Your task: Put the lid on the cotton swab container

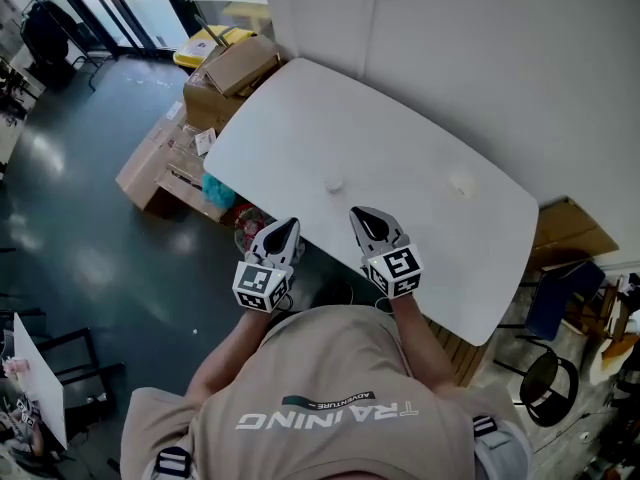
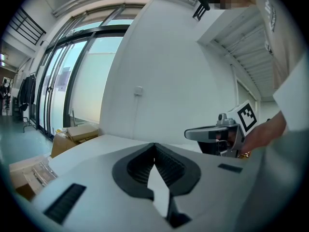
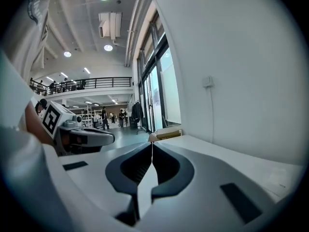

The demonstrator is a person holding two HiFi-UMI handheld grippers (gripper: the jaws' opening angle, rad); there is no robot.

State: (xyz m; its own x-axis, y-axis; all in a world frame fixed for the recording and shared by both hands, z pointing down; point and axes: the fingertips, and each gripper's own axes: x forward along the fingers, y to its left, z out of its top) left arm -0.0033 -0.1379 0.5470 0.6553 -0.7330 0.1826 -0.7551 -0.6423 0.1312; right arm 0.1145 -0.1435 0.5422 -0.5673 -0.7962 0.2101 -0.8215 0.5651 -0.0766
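Two small pale round things lie on the white table [image 1: 300,118] in the head view: one near the middle [image 1: 333,183] and one further right [image 1: 461,182]. Which is the cotton swab container and which the lid I cannot tell. My left gripper [image 1: 290,227] hangs at the table's near edge, jaws shut and empty. My right gripper [image 1: 360,214] is beside it over the near edge, also shut with nothing in it. The left gripper view shows its jaws [image 2: 154,144] closed together, with the right gripper [image 2: 217,134] to its right. The right gripper view shows its jaws [image 3: 152,143] closed as well.
Cardboard boxes [image 1: 215,78] are stacked on the floor off the table's left end. A black chair [image 1: 552,376] and wooden pieces [image 1: 565,230] stand to the right. A white wall [image 1: 500,48] runs behind the table.
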